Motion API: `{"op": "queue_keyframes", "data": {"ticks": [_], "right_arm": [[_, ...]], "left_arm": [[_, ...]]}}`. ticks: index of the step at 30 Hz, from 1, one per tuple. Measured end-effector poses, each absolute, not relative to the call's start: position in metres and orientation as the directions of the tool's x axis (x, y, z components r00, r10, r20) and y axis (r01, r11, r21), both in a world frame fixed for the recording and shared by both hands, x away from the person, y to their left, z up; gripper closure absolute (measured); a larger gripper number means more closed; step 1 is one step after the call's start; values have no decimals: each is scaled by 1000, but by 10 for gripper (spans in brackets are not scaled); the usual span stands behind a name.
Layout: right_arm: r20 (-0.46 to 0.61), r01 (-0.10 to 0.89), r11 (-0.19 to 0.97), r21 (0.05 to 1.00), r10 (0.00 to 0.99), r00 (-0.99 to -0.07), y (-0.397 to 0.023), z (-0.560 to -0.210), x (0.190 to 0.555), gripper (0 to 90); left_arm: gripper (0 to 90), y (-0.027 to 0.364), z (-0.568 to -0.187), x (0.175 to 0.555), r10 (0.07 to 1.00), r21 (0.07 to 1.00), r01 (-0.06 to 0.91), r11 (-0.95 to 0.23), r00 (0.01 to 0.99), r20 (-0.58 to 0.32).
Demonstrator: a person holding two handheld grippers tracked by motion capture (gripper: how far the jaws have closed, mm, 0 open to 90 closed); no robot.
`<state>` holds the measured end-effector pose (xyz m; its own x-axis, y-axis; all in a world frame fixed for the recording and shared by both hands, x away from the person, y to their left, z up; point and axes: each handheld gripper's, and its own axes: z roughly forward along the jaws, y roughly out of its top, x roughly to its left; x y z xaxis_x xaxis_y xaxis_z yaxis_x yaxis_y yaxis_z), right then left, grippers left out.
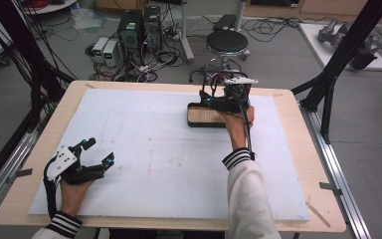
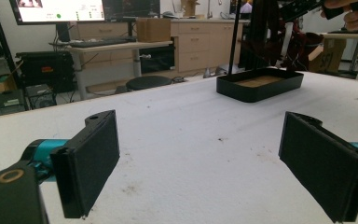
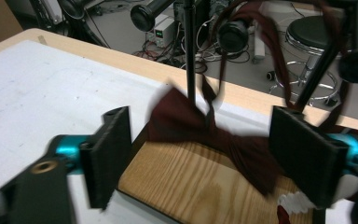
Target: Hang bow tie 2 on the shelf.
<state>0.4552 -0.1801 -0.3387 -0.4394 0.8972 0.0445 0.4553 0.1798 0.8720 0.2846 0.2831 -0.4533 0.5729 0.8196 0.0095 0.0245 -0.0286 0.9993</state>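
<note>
A dark red bow tie with a thin strap hangs between the wide-apart jaws of my right gripper, its edges blurred. It is just above a black tray with a wooden bottom. The high view puts my right gripper over the tray at the far middle of the white board. My left gripper rests open at the near left, nothing between its pads. From there the tray lies far ahead.
A white foam board covers most of the wooden table. Beyond the far edge stand a black stool and computer towers among cables. Black frame posts rise at the right.
</note>
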Motion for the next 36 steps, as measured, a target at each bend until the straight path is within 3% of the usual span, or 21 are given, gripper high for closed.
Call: {"op": "queue_keyframes", "data": {"ticks": [16, 26, 36], "right_arm": [[68, 396, 135, 908, 887, -456, -209, -333, 417, 121], [60, 295, 101, 950, 870, -489, -240, -333, 352, 115], [44, 144, 31, 989, 873, -486, -269, -376, 283, 114]], "left_arm": [[125, 284, -453, 284, 818, 1000, 16, -27, 575, 13], [126, 284, -453, 284, 817, 1000, 15, -26, 577, 12], [125, 283, -454, 283, 816, 1000, 7, -30, 578, 20]]}}
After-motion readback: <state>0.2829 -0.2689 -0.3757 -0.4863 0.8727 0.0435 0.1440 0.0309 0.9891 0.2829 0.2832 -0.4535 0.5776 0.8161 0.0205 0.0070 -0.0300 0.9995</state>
